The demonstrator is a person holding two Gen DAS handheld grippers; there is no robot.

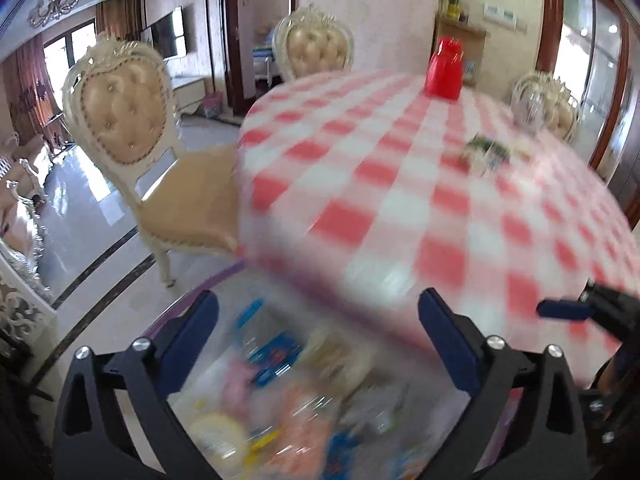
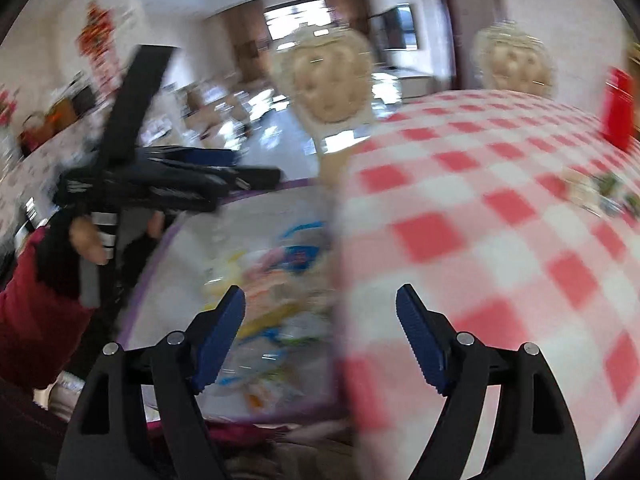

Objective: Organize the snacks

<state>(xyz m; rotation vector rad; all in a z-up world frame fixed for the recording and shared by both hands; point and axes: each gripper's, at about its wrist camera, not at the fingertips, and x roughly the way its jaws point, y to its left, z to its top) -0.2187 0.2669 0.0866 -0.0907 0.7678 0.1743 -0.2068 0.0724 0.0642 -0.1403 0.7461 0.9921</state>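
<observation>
Clear purple-rimmed snack box beside checked table, long axis unclear; both tongs apart, empty.

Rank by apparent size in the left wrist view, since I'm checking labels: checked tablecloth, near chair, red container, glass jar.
1. checked tablecloth
2. near chair
3. red container and glass jar look alike; both sit far off, so unranked.

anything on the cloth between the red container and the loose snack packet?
Nothing: bare checked tablecloth between the red plastic container and the blurred green-and-white snack packet, seen in the left wrist view.
</observation>
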